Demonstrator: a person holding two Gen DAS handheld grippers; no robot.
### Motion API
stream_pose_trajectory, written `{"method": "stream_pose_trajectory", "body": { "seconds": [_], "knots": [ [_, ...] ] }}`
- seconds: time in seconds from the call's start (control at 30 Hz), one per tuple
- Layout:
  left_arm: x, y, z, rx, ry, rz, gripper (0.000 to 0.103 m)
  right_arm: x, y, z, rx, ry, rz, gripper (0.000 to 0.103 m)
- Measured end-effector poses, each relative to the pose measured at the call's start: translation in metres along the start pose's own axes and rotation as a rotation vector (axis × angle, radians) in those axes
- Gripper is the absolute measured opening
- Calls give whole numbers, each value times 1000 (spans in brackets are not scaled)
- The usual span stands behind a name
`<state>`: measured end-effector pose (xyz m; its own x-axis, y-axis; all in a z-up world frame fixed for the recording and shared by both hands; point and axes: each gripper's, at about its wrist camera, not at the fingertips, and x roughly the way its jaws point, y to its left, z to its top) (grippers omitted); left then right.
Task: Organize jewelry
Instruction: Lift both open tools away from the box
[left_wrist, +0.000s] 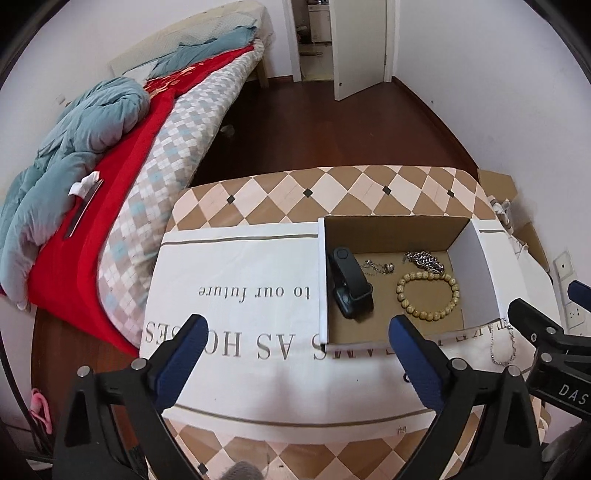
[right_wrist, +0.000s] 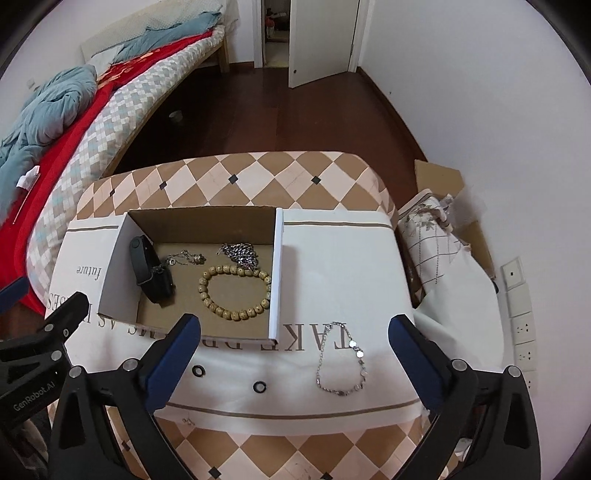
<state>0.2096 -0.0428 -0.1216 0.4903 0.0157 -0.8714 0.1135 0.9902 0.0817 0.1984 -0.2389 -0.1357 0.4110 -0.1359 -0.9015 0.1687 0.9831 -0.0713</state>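
The cardboard box stood open-topped on the white printed cloth that covered the checkered bench. Four items lay on the box floor. The black wristband lay along the left side. The thin silver chain with a small pendant lay just beside it, toward the back wall. The heavy silver link chain lay bunched near the back right corner, touching the far edge of the beige bead bracelet. The bead bracelet lay flat as an open ring in the right half of the box.

Outside the box, the silver disc bracelet lay looped on the cloth, just beside the front right corner of the box. Two small black rings lay on the cloth near the front edge of the box; whether they were jewelry or part of the cloth could not be determined.

The left gripper hovered above the cloth in front of the box, its jaws spread wide and holding nothing. The right gripper hovered above the front right corner of the box, its jaws likewise spread wide and empty, with the disc bracelet visible between the two blue pads. Neither gripper touched any item.

A bed with a red cover and a blue quilt stood to the left of the bench.
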Motion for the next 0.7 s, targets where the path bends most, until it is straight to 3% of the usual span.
{"method": "stream_pose_trajectory", "body": {
  "seconds": [0.7],
  "knots": [
    [-131, 16, -41, 9, -217, 14, 100, -135, 7, -48, 10, -219, 6, 103]
  ]
}}
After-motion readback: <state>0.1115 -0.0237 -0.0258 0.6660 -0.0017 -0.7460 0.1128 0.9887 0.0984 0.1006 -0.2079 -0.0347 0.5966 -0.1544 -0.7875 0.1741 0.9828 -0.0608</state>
